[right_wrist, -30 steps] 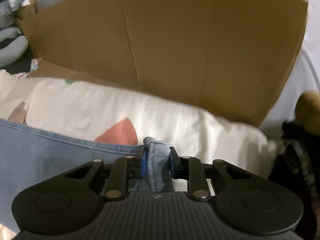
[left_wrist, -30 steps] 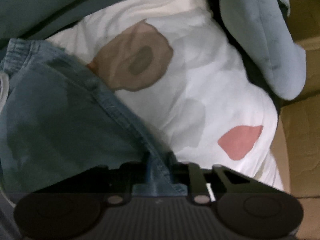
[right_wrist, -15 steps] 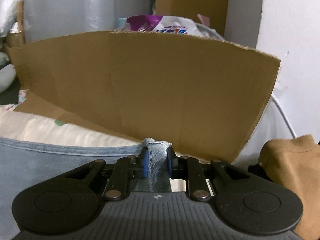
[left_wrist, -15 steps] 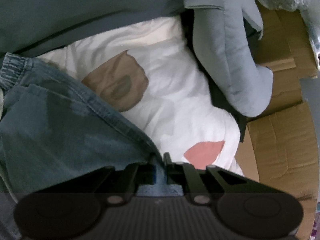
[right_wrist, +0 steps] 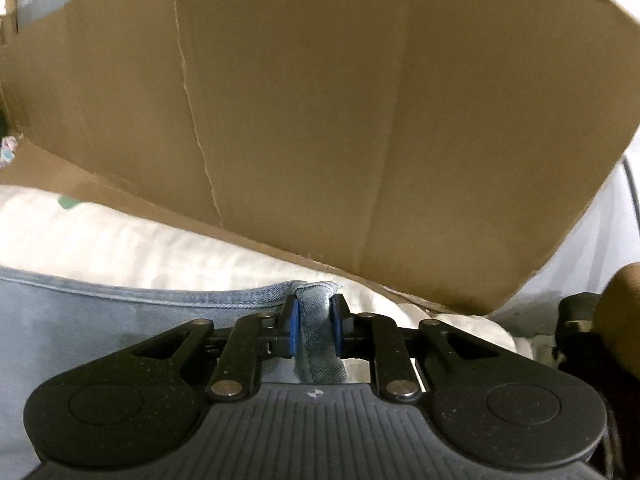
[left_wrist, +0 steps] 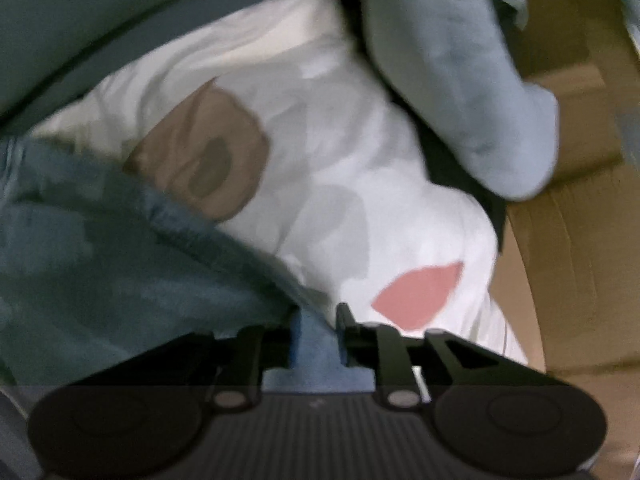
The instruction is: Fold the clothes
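A blue denim garment (left_wrist: 120, 264) lies over a white bedsheet (left_wrist: 340, 152) printed with brown, grey and pink patches. My left gripper (left_wrist: 318, 330) is shut on a fold of the denim's hem, and the cloth runs off to the left from it. In the right wrist view the same denim (right_wrist: 80, 320) spreads along the lower left. My right gripper (right_wrist: 314, 326) is shut on a bunched corner of it, which pokes up between the blue pads (right_wrist: 294, 330).
A grey-blue plush cushion (left_wrist: 460, 80) hangs at the upper right of the left view, with cardboard (left_wrist: 568, 272) beside it. A tall cardboard panel (right_wrist: 320, 120) stands close ahead of the right gripper. A brown garment (right_wrist: 618, 320) sits at the far right.
Both grippers dipped back toward the bed after lifting half a second ago; the sheet and the cardboard panel loom larger again. The grips on the denim are unchanged.
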